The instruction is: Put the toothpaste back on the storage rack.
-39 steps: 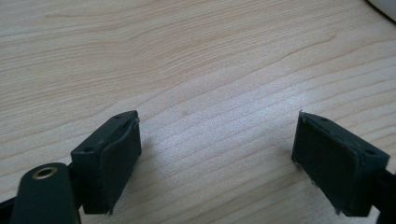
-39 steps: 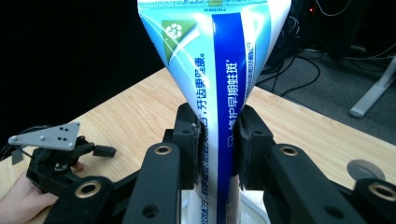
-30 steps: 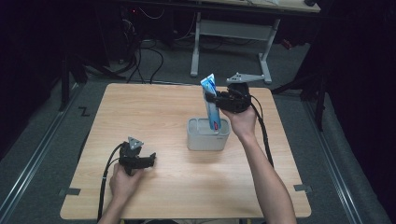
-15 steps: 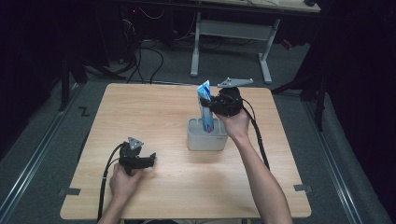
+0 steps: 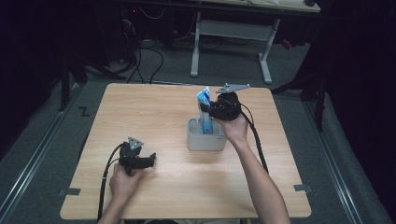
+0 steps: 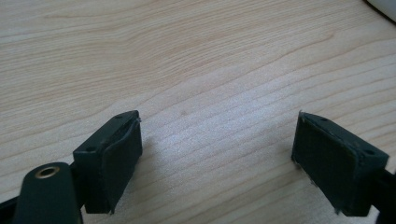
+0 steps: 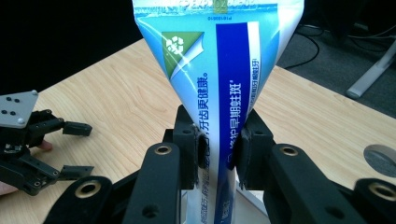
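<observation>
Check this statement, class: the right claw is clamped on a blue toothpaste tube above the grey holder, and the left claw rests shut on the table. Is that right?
Not quite. The left claw is open, as the left gripper view shows; the rest holds.

Chinese print and recycling sign on toothpaste tube [image 7: 219,84]

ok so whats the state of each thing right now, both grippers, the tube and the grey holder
right gripper: shut on the blue and white toothpaste tube, above the holder
blue and white toothpaste tube: upright, flat crimped end up, lower end down inside the holder
grey plastic holder: upright on the table, open top
left gripper: open, nothing between its pads, resting low over the light wooden table
</observation>
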Demonstrator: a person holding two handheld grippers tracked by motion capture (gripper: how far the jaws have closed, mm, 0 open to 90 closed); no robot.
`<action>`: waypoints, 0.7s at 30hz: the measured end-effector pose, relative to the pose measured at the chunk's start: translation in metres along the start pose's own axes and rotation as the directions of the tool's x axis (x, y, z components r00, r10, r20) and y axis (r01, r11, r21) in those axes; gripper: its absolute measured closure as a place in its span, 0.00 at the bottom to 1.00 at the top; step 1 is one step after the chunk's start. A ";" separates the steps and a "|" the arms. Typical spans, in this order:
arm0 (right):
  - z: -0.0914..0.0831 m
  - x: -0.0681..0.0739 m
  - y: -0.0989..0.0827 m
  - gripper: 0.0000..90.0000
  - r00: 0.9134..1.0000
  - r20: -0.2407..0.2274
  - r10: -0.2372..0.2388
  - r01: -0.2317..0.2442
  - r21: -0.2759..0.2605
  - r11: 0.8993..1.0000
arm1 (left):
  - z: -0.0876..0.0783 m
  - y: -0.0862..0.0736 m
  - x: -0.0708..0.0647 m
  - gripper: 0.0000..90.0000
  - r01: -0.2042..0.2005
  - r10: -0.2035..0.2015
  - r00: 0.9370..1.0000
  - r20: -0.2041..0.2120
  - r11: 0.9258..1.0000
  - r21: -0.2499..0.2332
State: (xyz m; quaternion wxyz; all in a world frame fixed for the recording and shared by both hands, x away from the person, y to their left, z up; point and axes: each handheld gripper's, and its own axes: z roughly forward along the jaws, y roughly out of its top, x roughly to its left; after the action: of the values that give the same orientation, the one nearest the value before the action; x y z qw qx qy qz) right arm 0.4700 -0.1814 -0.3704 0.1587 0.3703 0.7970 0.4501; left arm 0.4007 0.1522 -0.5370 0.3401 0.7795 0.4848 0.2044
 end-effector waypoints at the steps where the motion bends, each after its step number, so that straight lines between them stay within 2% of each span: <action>1: 0.000 0.000 -0.001 0.81 1.000 0.001 -0.002 0.002 0.001 1.000 | 0.000 0.000 0.000 0.18 0.000 0.000 1.000 0.000 1.000 0.000; 10: 0.009 0.002 -0.013 0.81 1.000 -0.003 -0.002 0.002 0.020 1.000 | 0.000 0.000 0.000 0.18 -0.004 0.004 1.000 -0.001 1.000 0.001; 21: 0.011 -0.001 -0.026 0.81 1.000 0.005 0.012 -0.013 0.043 0.999 | 0.000 0.000 0.000 0.18 -0.001 0.001 1.000 0.001 1.000 0.000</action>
State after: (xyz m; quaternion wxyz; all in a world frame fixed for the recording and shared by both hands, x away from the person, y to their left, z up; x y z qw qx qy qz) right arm 0.4649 -0.1838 -0.3983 0.1496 0.3796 0.8038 0.4329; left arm 0.4004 0.1522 -0.5369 0.3403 0.7797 0.4843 0.2043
